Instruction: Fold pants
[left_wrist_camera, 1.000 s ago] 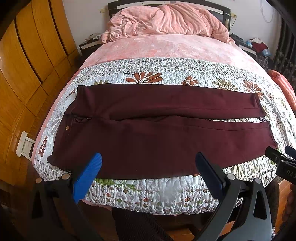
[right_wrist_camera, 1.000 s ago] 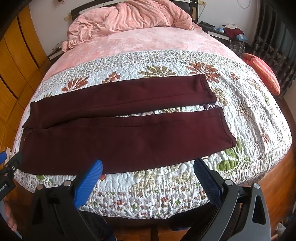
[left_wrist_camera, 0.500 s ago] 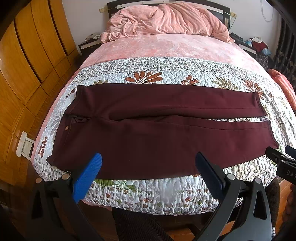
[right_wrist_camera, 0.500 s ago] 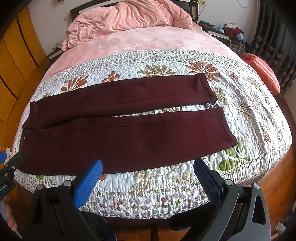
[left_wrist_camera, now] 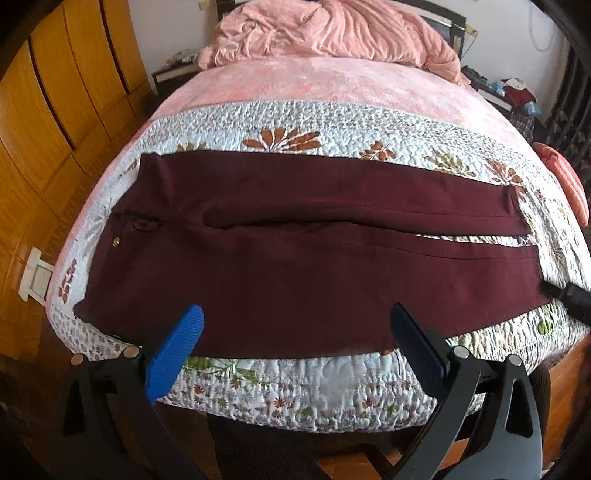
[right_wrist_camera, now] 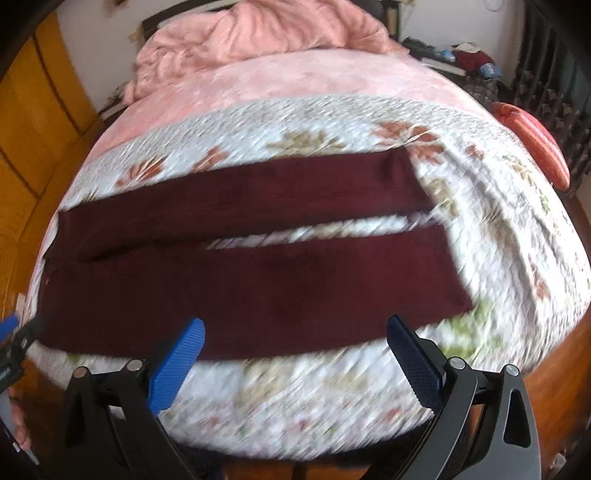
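Note:
Dark maroon pants (left_wrist_camera: 295,251) lie flat across the floral quilt, waistband at the left, both leg cuffs at the right, legs side by side with a narrow gap. They also show, blurred, in the right wrist view (right_wrist_camera: 251,266). My left gripper (left_wrist_camera: 295,325) is open and empty, hovering over the pants' near edge towards the waist end. My right gripper (right_wrist_camera: 295,338) is open and empty over the near leg's lower edge. Its tip shows at the near leg's cuff in the left wrist view (left_wrist_camera: 569,295).
The floral quilt (left_wrist_camera: 332,373) covers the bed's foot, a pink sheet (left_wrist_camera: 332,88) lies beyond. A heaped pink blanket (left_wrist_camera: 332,33) sits at the headboard. Wooden wardrobe doors (left_wrist_camera: 44,110) stand at the left. An orange cushion (right_wrist_camera: 532,140) lies at the right edge.
Both grippers have moved forward towards the bed, so the pants look larger. The right view is now blurred by motion. The pants have not moved.

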A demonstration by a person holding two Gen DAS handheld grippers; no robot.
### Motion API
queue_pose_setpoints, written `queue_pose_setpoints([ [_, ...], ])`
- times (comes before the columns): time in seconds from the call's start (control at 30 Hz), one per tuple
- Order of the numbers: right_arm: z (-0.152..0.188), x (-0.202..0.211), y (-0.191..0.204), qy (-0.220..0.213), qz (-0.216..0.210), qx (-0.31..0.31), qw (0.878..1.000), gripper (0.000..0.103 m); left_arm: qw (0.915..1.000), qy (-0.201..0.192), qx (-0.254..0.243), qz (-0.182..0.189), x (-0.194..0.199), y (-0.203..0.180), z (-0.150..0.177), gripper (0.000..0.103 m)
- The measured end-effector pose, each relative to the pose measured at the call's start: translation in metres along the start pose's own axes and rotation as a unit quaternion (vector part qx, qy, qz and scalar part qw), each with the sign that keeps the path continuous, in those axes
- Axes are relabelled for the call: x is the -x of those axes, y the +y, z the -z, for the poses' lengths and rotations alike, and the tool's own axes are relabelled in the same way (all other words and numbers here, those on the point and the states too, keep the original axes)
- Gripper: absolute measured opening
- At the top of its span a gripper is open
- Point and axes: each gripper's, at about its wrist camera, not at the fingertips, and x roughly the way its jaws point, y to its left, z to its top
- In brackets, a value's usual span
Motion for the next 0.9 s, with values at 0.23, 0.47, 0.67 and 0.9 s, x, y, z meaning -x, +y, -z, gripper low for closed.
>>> queue_pose_setpoints([
  [0.23,-0.116,-0.095,-0.118,0.03,-0.003,-0.04,0.999,0.099,0.9986,0.034,0.017,0.036,-0.045,-0.007,-0.027,0.1],
  [0.47,-0.19,-0.199,-0.16,0.089,-0.013,-0.014,0.996,0.099,0.9976,0.019,-0.008,0.066,-0.077,-0.052,-0.081,0.1],
  [0.67,-0.193,-0.241,-0.165,0.111,-0.048,-0.002,0.993,0.09,0.9948,0.021,-0.044,0.09,-0.103,-0.09,-0.112,0.1],
  [0.9,-0.183,-0.193,-0.147,0.045,-0.104,0.096,0.989,0.023,0.9853,0.03,-0.113,0.125,-0.139,-0.124,-0.146,0.1],
])
